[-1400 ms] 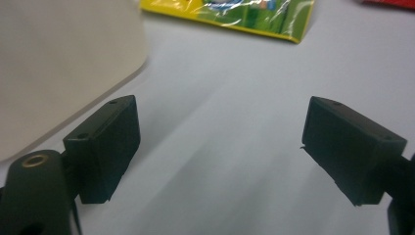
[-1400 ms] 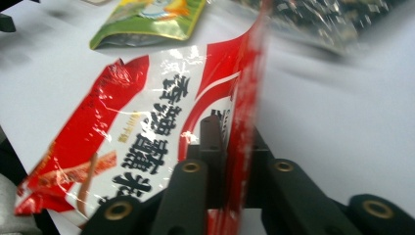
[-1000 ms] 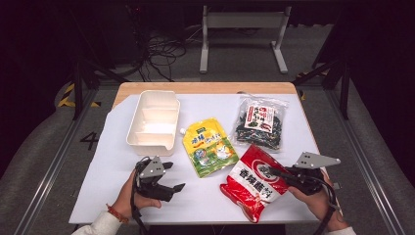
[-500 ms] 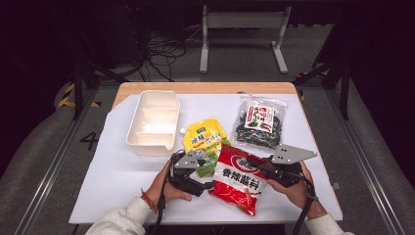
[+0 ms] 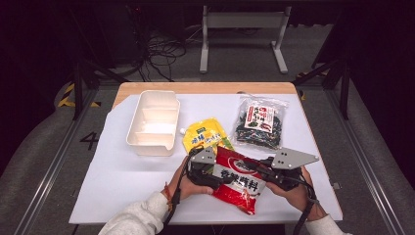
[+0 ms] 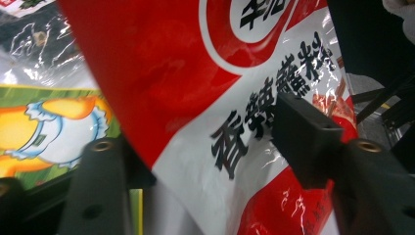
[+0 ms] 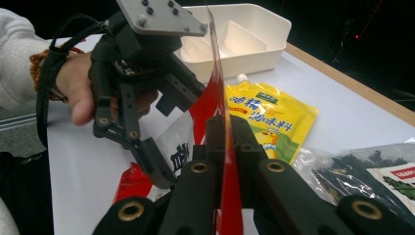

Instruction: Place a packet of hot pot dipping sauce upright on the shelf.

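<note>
A red seasoning packet (image 5: 240, 182) is held up off the white table cover at the front centre. My right gripper (image 7: 224, 128) is shut on the packet's right edge, which stands upright between its black jaws. It appears in the high view too, right gripper (image 5: 260, 171). My left gripper (image 5: 219, 176) has come to the packet's left edge. Its jaws have just been closing and stand either side of the red packet (image 6: 195, 98), with a gap still showing, so the left gripper (image 6: 205, 142) is open.
A yellow spouted pouch (image 5: 204, 134) lies just behind the red packet. A clear bag of dark seaweed (image 5: 258, 122) sits at the back right. A white divided tray (image 5: 152, 142) stands at the back left. The table's front edge is close below both hands.
My right gripper has carried the red packet left and up. The left gripper has moved right to the packet's left edge, and its jaws have narrowed around it.
</note>
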Demonstrator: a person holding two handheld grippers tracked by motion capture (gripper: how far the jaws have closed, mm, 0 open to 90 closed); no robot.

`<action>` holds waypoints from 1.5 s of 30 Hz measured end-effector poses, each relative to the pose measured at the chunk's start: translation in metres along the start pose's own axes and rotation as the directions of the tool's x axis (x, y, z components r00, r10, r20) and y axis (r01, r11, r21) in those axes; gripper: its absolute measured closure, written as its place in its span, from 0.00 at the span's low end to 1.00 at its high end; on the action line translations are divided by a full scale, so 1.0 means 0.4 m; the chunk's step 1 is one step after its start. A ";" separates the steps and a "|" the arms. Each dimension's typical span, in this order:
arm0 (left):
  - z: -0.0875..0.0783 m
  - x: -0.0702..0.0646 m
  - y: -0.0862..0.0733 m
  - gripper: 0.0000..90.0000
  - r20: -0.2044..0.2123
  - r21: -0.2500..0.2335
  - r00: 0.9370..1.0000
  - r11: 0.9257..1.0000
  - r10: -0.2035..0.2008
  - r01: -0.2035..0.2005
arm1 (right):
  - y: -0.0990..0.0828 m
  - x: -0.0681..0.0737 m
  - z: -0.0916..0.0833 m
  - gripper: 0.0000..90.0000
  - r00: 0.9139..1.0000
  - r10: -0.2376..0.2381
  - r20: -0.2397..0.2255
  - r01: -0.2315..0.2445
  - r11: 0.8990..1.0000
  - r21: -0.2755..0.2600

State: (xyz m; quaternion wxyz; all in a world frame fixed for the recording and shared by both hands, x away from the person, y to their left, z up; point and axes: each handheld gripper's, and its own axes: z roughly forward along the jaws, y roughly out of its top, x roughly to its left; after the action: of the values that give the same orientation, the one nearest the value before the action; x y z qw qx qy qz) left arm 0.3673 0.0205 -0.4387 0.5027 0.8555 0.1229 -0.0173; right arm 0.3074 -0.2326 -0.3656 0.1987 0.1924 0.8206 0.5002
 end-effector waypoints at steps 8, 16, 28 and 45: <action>-0.010 -0.008 0.003 0.95 0.022 -0.030 0.999 0.999 0.037 -0.036 | -0.002 0.006 0.003 0.98 1.000 0.002 0.002 -0.002 1.000 -0.005; -0.019 -0.015 -0.001 1.00 0.026 -0.071 0.999 0.997 0.036 -0.034 | 0.002 0.014 -0.012 0.73 0.999 0.027 0.044 -0.026 0.999 -0.019; -0.044 -0.033 0.009 1.00 0.036 -0.108 0.997 0.992 0.062 -0.058 | -0.031 0.004 -0.159 0.29 0.983 0.125 0.136 -0.110 0.988 -0.107; -0.087 -0.061 0.038 1.00 0.036 -0.163 0.996 0.984 0.086 -0.079 | -0.195 -0.037 -0.196 0.26 0.941 0.276 0.198 -0.286 0.958 0.024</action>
State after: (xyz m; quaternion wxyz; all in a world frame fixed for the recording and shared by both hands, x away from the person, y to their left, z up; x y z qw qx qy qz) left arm 0.3437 0.0389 -0.4047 0.5729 0.8159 0.0776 -0.0047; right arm 0.2701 -0.3319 -0.4006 0.1986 0.3598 0.7745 0.4808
